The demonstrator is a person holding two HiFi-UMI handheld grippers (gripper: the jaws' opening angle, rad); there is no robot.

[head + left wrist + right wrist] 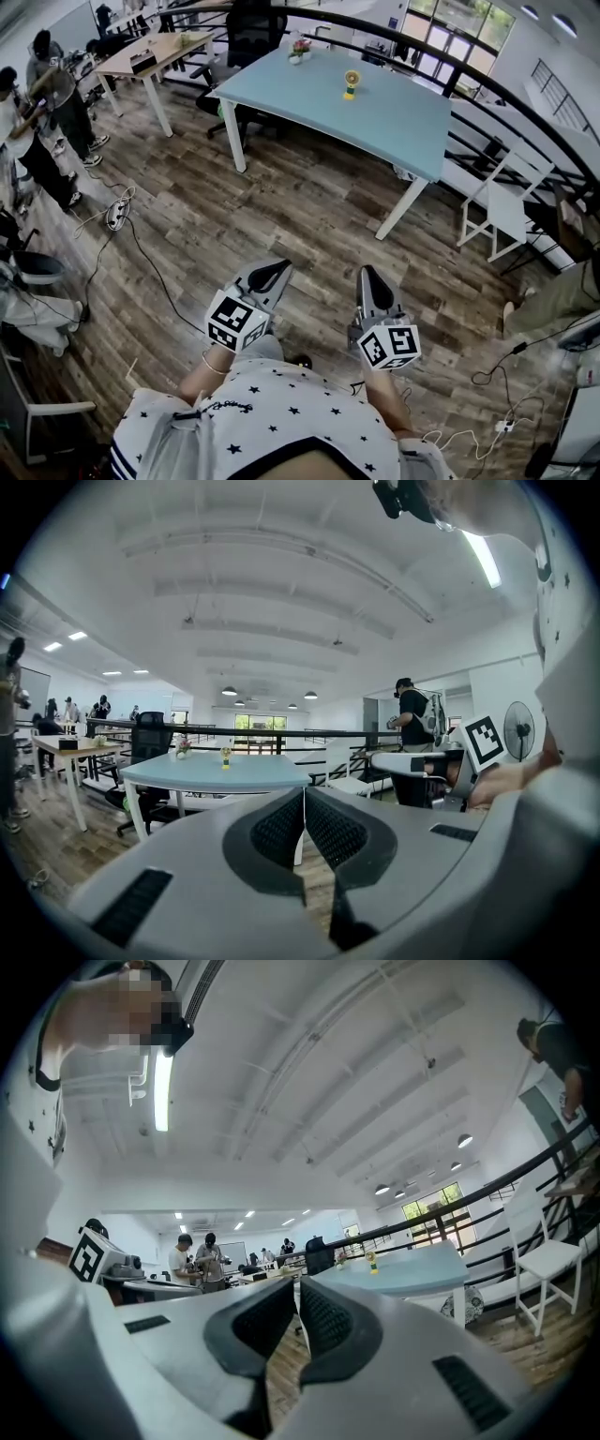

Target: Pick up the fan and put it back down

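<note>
The fan [352, 84] is small and yellow and stands upright on the far side of a light blue table [394, 122], well ahead of both grippers. It shows tiny in the left gripper view as the fan [225, 755] and in the right gripper view as the fan [371, 1260]. My left gripper [277, 267] is held low over the wooden floor, pointing at the table, its jaws [304, 794] shut and empty. Beside it my right gripper [368, 274] points the same way. A narrow slit shows between the right jaws [298, 1288], with nothing in it.
A small flower pot [300, 49] sits at the blue table's far edge, a black office chair [253, 33] behind it. A white chair [506, 202] stands right of the table by a black railing [487, 84]. People [56, 94], a wooden table [155, 52] and floor cables [117, 211] are on the left.
</note>
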